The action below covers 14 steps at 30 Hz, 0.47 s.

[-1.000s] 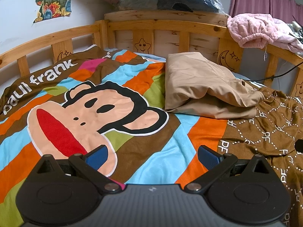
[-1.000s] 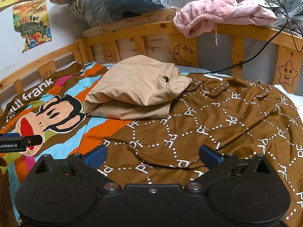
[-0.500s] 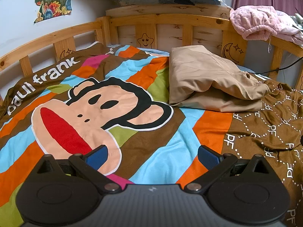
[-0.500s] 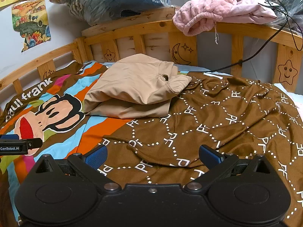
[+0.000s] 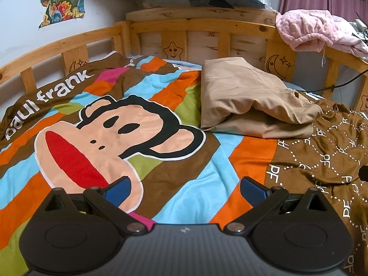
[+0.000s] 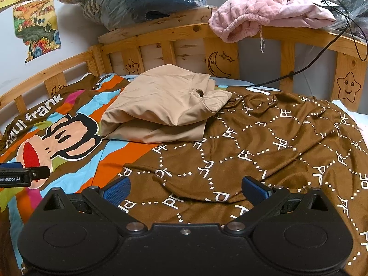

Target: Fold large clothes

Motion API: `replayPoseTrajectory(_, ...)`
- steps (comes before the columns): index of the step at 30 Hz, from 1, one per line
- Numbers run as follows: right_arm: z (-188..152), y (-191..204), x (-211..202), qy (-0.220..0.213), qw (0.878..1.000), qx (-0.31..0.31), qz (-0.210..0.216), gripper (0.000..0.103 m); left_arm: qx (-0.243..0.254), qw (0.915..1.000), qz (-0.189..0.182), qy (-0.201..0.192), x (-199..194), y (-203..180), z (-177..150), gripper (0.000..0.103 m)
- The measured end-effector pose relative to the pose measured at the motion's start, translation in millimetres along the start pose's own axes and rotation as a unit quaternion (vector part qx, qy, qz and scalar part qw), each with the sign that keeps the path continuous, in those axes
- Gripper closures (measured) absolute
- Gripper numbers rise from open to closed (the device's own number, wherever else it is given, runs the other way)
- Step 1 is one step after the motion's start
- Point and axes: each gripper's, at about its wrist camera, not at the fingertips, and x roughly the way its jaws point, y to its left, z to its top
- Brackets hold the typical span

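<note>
Near the headboard (image 5: 202, 26), tan garment (image 5: 250, 101) sits folded on the bedspread (image 5: 188, 184), seemingly parked aside. Left hand-held gripper (image 5: 185, 187) and right hand-held gripper (image 6: 186, 187) hover wide, empty.

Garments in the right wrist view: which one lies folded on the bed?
The beige garment, a folded bundle on the blanket. The pink one is draped over the headboard instead, unfolded.
</note>
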Motion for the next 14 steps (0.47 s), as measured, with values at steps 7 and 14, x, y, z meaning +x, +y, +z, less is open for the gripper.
replayPoseTrajectory(7,-0.7,-1.5,1.3,0.004,1.000,0.003,-0.003,0.001,0.009,0.9999,0.001,-0.006,-1.2,-3.2,1.7,0.001)
replayPoseTrajectory(14,-2.1,-2.3,4.3,0.010,1.000,0.006,-0.010,0.001,0.012,0.9999,-0.001,-0.005,-0.3,-4.5,1.1,0.001)
